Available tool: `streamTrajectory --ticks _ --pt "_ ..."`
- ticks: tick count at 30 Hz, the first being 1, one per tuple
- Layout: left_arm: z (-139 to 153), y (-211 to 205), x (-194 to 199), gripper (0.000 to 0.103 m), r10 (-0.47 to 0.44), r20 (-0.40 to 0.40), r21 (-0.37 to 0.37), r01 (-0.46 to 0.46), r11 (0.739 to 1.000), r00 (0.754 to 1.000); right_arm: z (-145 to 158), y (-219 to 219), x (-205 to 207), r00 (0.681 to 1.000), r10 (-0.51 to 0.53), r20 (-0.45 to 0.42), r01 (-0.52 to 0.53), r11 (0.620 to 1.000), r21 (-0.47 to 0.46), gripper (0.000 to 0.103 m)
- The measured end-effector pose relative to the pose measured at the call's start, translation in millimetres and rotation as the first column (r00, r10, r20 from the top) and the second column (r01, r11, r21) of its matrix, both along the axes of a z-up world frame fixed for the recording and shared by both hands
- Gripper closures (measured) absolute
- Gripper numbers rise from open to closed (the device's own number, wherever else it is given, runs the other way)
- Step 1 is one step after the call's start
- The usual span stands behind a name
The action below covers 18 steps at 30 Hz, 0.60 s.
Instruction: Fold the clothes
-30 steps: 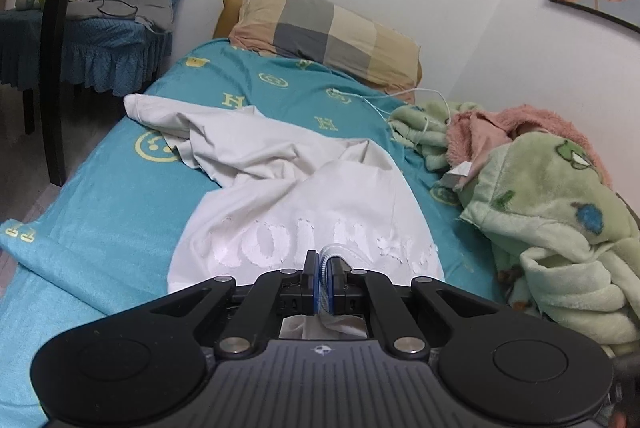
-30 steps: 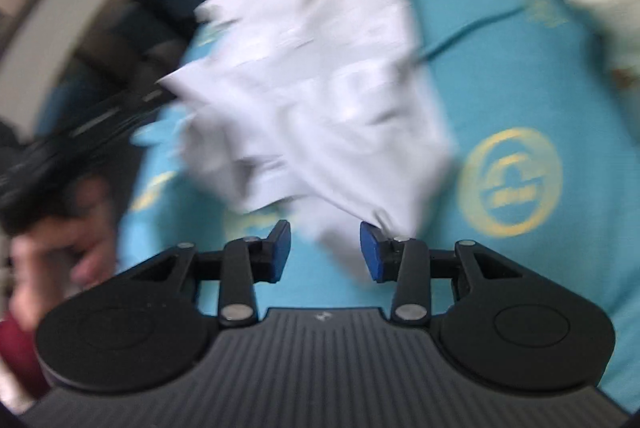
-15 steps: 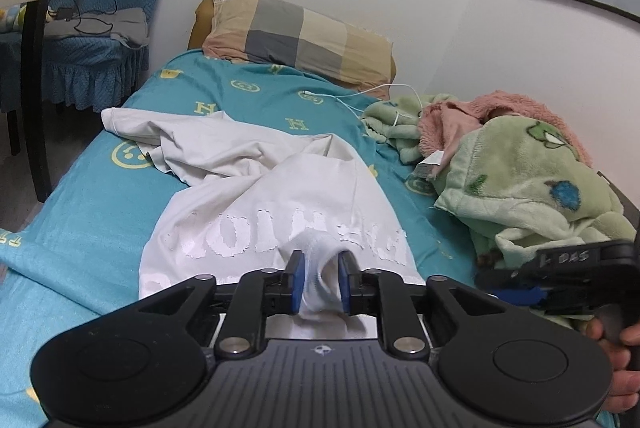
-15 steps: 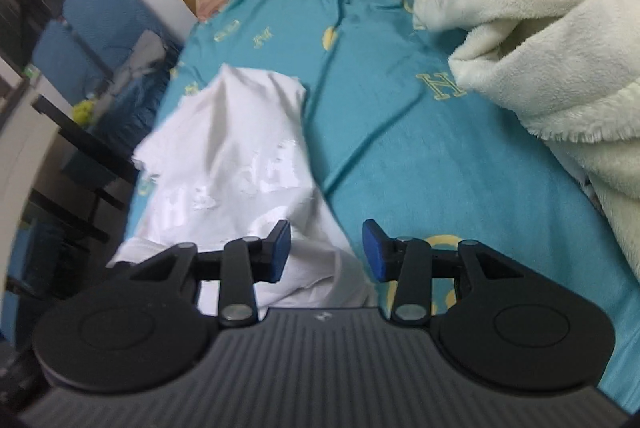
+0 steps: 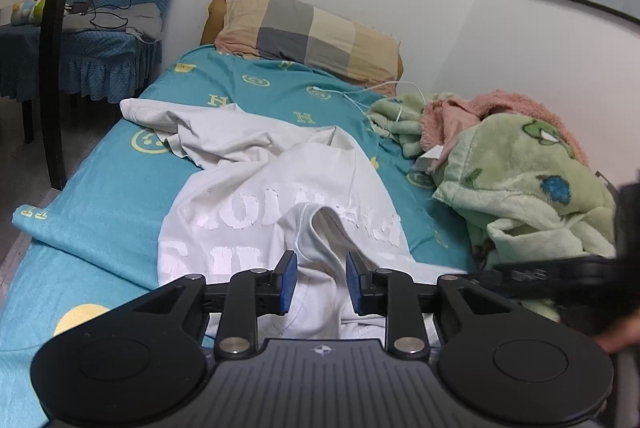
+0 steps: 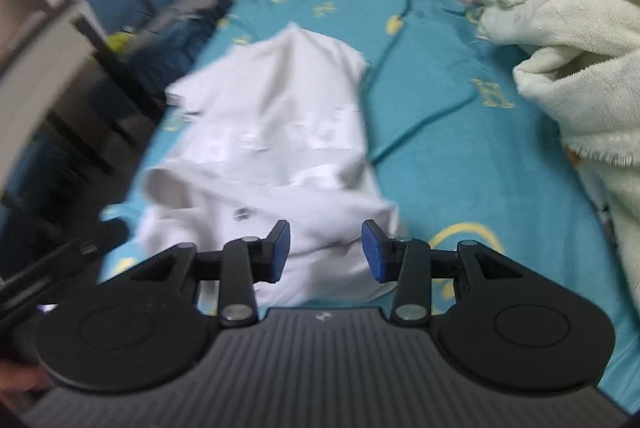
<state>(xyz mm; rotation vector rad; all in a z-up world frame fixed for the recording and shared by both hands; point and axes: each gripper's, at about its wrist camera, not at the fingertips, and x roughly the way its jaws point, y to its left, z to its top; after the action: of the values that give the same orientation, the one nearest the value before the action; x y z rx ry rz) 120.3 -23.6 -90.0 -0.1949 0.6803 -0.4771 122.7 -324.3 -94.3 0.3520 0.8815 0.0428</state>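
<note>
A white T-shirt [image 5: 280, 184] with white lettering lies crumpled on the teal bed sheet [image 5: 112, 196]. Its near edge forms a raised fold that lies between the jaws of my left gripper [image 5: 321, 282], which stands open just above it. The shirt also shows in the right wrist view [image 6: 276, 132], blurred. My right gripper [image 6: 326, 252] is open and empty over the shirt's near right edge. The right gripper's body shows dark at the right edge of the left wrist view [image 5: 560, 276].
A green fleece blanket [image 5: 520, 180] and pink cloth [image 5: 460, 112] are piled on the bed's right side. A checked pillow [image 5: 308, 36] and white cable [image 5: 360, 96] lie at the head. Blue chairs [image 5: 100, 40] and a dark table leg [image 5: 56, 68] stand left.
My left gripper was shut on the shirt's edge, then opened and let it go. My right gripper swung round from looking down at the shirt and now hangs over its near right edge.
</note>
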Motion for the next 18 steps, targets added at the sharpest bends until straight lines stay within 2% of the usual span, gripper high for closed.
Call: streamTrajectory --ticks 6,9,11,13,15,18 --pt "-10.5 -6.6 3.7 0.075 -0.015 -0.023 0.007 0.015 1.000 1.000 -19.6 19.8 14.0 0.992 0.110 -0.063 -0.118 0.982 -0.144 0.061" --pt "-13.7 -11.1 5.2 0.075 -0.023 -0.020 0.020 0.023 1.000 1.000 -24.2 15.6 20.6 0.994 0.088 -0.062 -0.097 0.982 -0.161 0.061" --pt "-15.3 -12.6 6.1 0.074 -0.027 -0.020 0.025 0.027 0.999 0.999 -24.2 9.5 23.5 0.997 0.051 -0.051 -0.057 0.989 -0.134 0.063" --pt "-16.8 -12.6 6.6 0.074 -0.025 -0.020 0.028 0.026 0.999 0.999 -20.1 1.9 21.7 1.000 0.013 -0.028 -0.015 0.995 -0.096 0.085" --pt "-17.9 -11.9 7.2 0.073 -0.023 -0.019 0.028 0.024 0.999 1.000 -10.3 -4.8 15.6 1.000 -0.020 0.008 0.020 0.999 -0.041 0.093" --pt "-19.0 -10.7 7.6 0.071 -0.023 -0.015 0.018 0.024 1.000 1.000 8.7 -17.2 0.2 0.995 -0.063 0.077 0.057 0.996 0.073 0.095"
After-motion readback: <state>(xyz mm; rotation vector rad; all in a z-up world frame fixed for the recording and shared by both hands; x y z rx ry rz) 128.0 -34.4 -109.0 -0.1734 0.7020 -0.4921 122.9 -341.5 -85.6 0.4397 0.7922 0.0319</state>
